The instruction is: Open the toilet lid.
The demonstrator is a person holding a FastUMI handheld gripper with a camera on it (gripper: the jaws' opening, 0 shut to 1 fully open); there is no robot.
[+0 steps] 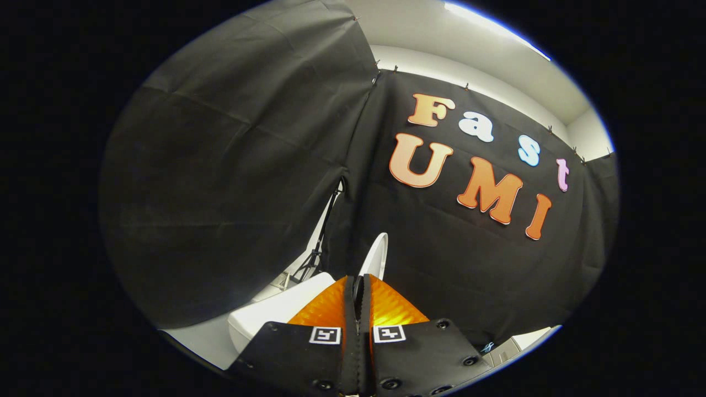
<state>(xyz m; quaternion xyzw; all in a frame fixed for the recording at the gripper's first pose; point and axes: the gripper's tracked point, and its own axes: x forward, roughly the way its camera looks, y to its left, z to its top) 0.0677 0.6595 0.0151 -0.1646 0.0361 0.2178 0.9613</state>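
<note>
The white toilet lid (376,252) stands raised and is seen edge-on as a narrow oval just beyond my fingertips, in front of the black cloth wall. My gripper (358,280) is shut, its two fingers pressed together with nothing between them. The tips point at the lid's lower edge; I cannot tell whether they touch it. A white block of the toilet's body (276,311) lies just left of the fingers, partly hidden by them.
A black tripod stand (315,255) rises in the gap between two cloth panels, behind the toilet. Black cloth walls close in left and right. A pale floor strip (201,336) shows lower left, and a white ceiling with a light above.
</note>
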